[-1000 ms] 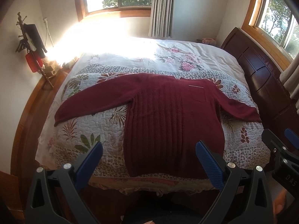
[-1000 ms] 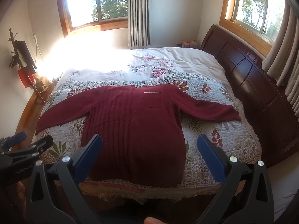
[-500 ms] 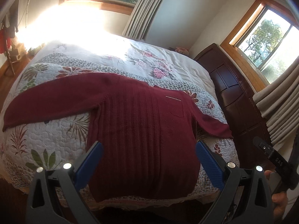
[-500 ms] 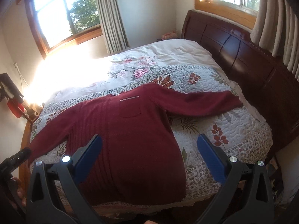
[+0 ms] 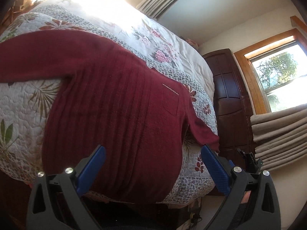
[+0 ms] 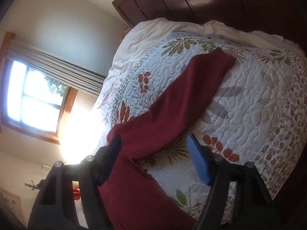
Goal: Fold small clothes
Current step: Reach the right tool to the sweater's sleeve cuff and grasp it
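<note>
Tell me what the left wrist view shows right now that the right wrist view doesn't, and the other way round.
Only the left wrist view shows the sweater's whole ribbed body, its chest pocket, the far sleeve and the hem hanging over the bed edge; the right gripper peeks in at the right. Only the right wrist view shows the near sleeve full length to its cuff lying on the quilt, plus the headboard's top. Both show the sweater, quilt, a window, and open blue fingers.
</note>
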Demonstrator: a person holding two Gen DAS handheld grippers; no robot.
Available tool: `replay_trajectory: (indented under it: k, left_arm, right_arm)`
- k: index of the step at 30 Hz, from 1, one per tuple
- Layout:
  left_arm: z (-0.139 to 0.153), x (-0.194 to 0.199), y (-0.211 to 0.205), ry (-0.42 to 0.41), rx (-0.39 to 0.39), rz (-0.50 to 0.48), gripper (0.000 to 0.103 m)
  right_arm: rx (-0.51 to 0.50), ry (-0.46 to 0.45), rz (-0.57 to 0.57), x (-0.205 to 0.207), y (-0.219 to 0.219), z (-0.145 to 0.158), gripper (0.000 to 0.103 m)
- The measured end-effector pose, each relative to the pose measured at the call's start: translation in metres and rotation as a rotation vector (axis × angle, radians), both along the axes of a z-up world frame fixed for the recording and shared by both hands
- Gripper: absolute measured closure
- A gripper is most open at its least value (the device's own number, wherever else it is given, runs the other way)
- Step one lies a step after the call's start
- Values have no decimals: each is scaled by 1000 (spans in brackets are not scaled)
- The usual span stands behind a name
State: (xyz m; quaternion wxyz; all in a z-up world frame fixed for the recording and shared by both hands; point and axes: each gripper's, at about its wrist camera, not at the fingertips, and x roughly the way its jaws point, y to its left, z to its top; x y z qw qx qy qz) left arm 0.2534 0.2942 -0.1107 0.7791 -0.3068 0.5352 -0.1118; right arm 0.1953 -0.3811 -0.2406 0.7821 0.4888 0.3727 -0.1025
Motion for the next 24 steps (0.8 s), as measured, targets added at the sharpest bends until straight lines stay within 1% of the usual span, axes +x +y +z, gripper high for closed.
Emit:
replay_trajectory:
  k: [2, 3, 4, 6, 7, 9, 13, 15, 19, 21, 24]
  left_arm:
    - [4, 4, -12, -10, 49, 27, 4]
    - [8, 6, -18, -20, 71, 35, 4]
    - [12, 9, -25, -29, 83, 39, 4]
    - [18, 13, -39, -41, 97, 47, 4]
    - [20, 15, -44, -45, 96, 50, 4]
    - [23, 19, -54, -40, 98, 55, 4]
    - [28, 23, -72, -42, 124, 65, 4]
    - [31, 25, -82, -49, 133, 62, 4]
    - [34, 28, -94, -48, 122, 68, 4]
    - [33, 30, -99, -26, 102, 58, 4]
    - [27, 32, -101, 9, 39, 67, 4]
  right_arm:
    - [55, -13, -47, 6, -36, -21, 37]
    - [73, -11, -71, 9, -52, -31, 40]
    - [94, -10, -88, 12, -68, -42, 46]
    - [153, -5, -133, 14, -95, -64, 52]
    - [187, -6, -148, 16, -107, -76, 59]
    - [236, 10, -186, 18, -126, -98, 65]
    - [331, 25, -261, 17, -153, -133, 65]
    - [345, 44, -274, 18, -160, -144, 65]
    - [356, 43, -266, 26, -169, -155, 67]
    - [360, 41, -260, 34, -176, -158, 67]
    - [360, 42, -248, 41, -180, -160, 66]
